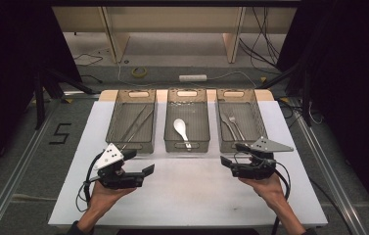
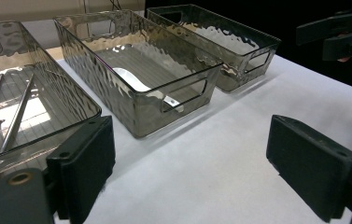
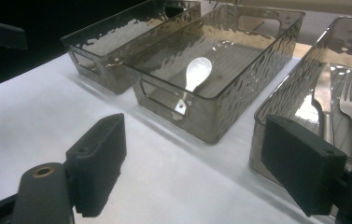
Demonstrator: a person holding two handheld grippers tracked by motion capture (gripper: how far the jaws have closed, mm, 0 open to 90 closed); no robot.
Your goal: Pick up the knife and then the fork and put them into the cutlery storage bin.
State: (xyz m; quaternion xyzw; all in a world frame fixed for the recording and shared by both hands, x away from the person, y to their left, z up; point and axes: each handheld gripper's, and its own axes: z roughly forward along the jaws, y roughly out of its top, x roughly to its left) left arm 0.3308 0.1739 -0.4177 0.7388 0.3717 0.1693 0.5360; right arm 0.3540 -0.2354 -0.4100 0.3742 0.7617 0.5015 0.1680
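A white rectangular table top [image 1: 192, 196] carries three smoky translucent plastic bins, set side by side. The left bin [image 1: 131, 142] holds two long thin metal rods, perhaps chopsticks [image 1: 135, 125]. The middle bin [image 1: 187, 143] holds one white ceramic soup spoon [image 1: 181, 130], its handle toward the near wall. The right bin [image 1: 240, 145] holds one steel knife [image 1: 227, 123] and one steel fork [image 1: 236, 125] lying parallel.

The near half of the table is bare. The left gripper [image 1: 139, 162] hovers just in front of the left bin, jaws spread, nothing between them. The right gripper [image 1: 235, 153] sits at the right bin's near wall, jaws wide apart and empty; that wall stands between it and the cutlery.
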